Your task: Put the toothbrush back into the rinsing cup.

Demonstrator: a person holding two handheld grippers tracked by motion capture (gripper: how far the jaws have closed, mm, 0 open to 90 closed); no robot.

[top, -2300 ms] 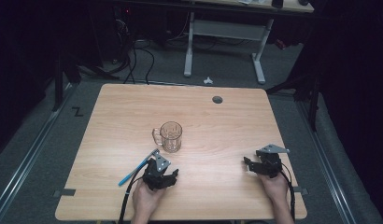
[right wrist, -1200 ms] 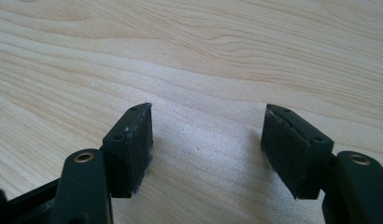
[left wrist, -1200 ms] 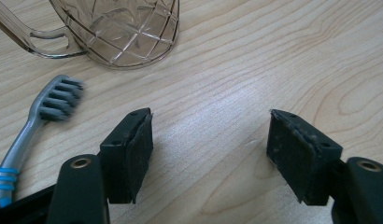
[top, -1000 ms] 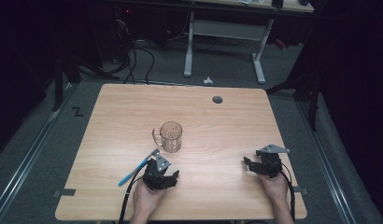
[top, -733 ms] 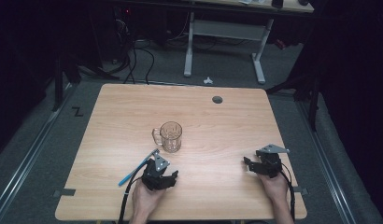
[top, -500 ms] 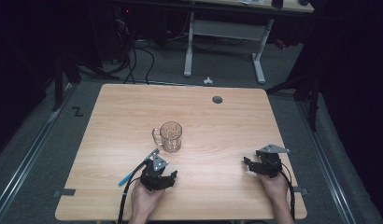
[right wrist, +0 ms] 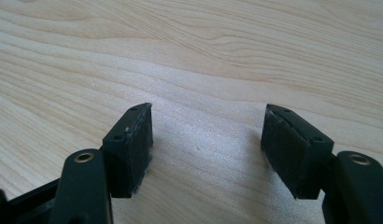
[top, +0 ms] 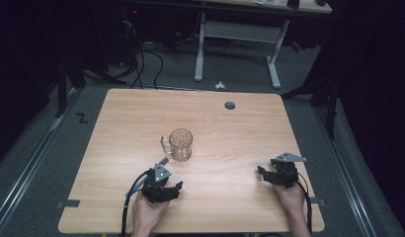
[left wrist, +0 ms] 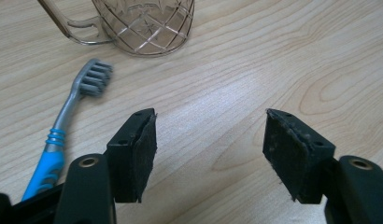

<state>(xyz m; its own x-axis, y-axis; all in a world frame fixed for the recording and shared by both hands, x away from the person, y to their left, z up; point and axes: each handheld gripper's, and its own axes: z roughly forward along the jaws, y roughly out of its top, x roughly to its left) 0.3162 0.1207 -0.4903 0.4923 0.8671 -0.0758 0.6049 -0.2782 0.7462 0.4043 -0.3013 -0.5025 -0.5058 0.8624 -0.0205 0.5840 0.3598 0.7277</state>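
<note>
L gripper jaws stand wide w/ nothing btwn them, low over the light wooden desk, having just narrowed a touch then reopened slightly; R gripper jaws also wide, empty. Vs earlier frames, both hands sit about where they were. Blue-and-grey toothbrush lies flat just beside the L jaw, bristles near the clear cut-glass mug, which stands upright, empty.

Light wooden table with a round dark hole near the far edge. Resting on it: clear glass mug upright near the middle, handle to the left; toothbrush with blue and grey handle flat just beside it, bristles toward the mug, not touching.
</note>
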